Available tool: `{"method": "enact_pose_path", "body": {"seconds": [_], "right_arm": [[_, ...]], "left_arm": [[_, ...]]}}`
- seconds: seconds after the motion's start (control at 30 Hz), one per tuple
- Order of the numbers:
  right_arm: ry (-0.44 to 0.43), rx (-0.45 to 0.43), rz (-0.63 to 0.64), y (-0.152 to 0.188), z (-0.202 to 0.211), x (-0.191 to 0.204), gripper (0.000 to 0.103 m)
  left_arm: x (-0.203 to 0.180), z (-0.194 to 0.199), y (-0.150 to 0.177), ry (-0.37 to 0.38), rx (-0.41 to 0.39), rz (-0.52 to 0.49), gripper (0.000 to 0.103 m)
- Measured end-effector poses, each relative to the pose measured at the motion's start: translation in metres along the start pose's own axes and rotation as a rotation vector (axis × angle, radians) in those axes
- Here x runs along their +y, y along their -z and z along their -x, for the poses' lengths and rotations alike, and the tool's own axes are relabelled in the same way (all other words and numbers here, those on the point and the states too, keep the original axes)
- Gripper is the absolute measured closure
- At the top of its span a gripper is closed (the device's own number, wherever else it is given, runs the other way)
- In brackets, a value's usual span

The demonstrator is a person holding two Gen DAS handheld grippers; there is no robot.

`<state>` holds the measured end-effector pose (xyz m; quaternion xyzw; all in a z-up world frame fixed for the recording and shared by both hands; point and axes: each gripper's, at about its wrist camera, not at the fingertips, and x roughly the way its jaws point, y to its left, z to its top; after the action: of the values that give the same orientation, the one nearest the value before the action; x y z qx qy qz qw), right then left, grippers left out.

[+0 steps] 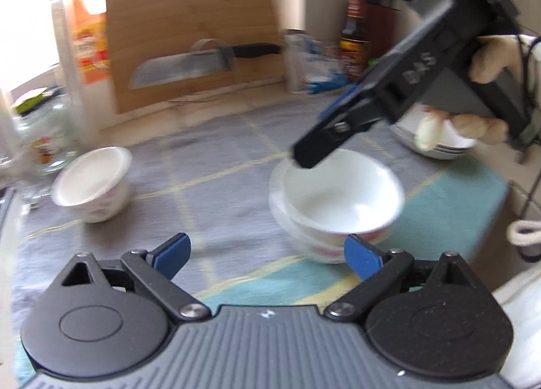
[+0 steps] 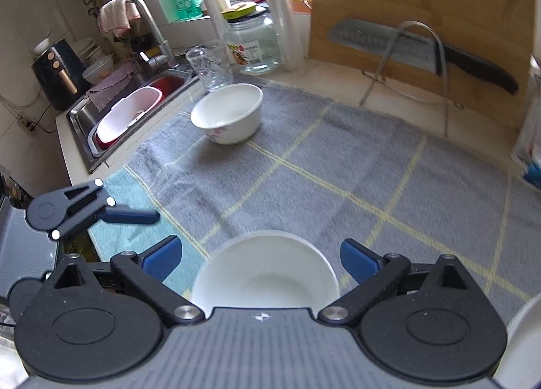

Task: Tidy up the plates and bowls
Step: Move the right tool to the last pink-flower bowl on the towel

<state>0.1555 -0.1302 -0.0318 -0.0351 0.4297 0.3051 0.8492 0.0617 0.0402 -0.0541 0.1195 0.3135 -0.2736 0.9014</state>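
Observation:
A stack of white bowls (image 1: pixel 334 206) stands on the grey checked cloth (image 1: pixel 219 186); it also shows in the right wrist view (image 2: pixel 267 274), just below and between the open blue pads (image 2: pixel 358 258). My right gripper (image 2: pixel 262 258) is open and hovers over this stack; seen from the left wrist view, its finger tips (image 1: pixel 306 155) are at the top bowl's far rim. My left gripper (image 1: pixel 267 253) is open and empty, just in front of the stack. A single white bowl (image 1: pixel 93 182) stands apart at the left, also in the right wrist view (image 2: pixel 228 113).
Stacked white plates (image 1: pixel 436 142) lie at the far right behind the right gripper. A wooden board with a cleaver (image 2: pixel 405 47) leans against the back wall. A glass jar (image 2: pixel 253 44) and a glass (image 2: pixel 211 66) stand near the sink (image 2: pixel 132 111). A sauce bottle (image 1: pixel 353 37) stands at the back.

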Motion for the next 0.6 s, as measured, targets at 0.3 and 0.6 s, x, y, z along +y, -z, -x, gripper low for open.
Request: {"method": "enact_pose_path", "body": {"seconds": [0.3, 0.6], "right_arm": [[0.040, -0.021, 0.062, -0.050, -0.032, 0.034, 0.000], [0.071, -0.014, 0.098, -0.100, -0.071, 0.057, 0.000]], "left_arm": [[0.078, -0.016, 0.010, -0.162, -0.058, 0.117, 0.005], [0.131, -0.053, 0.010, -0.207, -0.087, 0.162, 0.006]]}}
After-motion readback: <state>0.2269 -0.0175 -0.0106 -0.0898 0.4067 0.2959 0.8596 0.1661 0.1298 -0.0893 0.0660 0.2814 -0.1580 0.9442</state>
